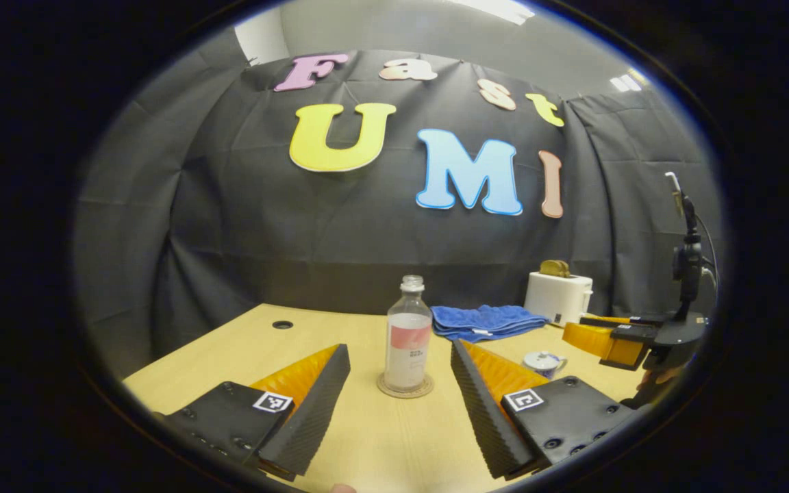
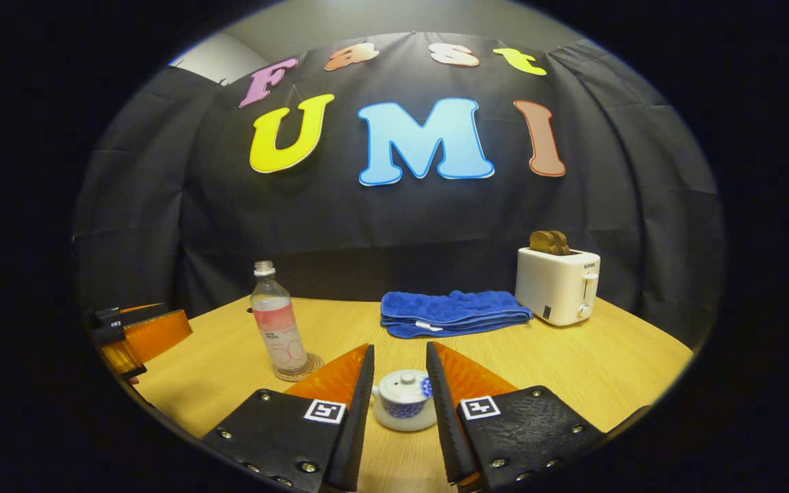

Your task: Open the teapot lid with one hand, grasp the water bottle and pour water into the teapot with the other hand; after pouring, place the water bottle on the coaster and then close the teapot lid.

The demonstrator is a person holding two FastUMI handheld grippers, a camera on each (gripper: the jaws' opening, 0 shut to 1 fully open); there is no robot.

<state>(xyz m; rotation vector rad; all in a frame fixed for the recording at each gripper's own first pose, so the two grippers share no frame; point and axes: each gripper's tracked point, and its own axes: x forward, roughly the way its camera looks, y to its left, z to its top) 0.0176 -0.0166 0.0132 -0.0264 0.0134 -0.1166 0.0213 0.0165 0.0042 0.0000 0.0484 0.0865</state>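
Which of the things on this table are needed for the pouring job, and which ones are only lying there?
Needed for the job:
water bottle, uncapped
coaster, under the bottle
teapot, lid on
left gripper, open
right gripper, open

Only lying there:
blue towel, folded
white toaster, bread in its slots

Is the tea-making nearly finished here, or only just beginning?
Either just beginning or just finished; a still can't say. The water bottle stands capless on its coaster; the teapot has its lid on. The right gripper has open jaws framing the teapot; the left gripper faces the bottle, gripping nothing.
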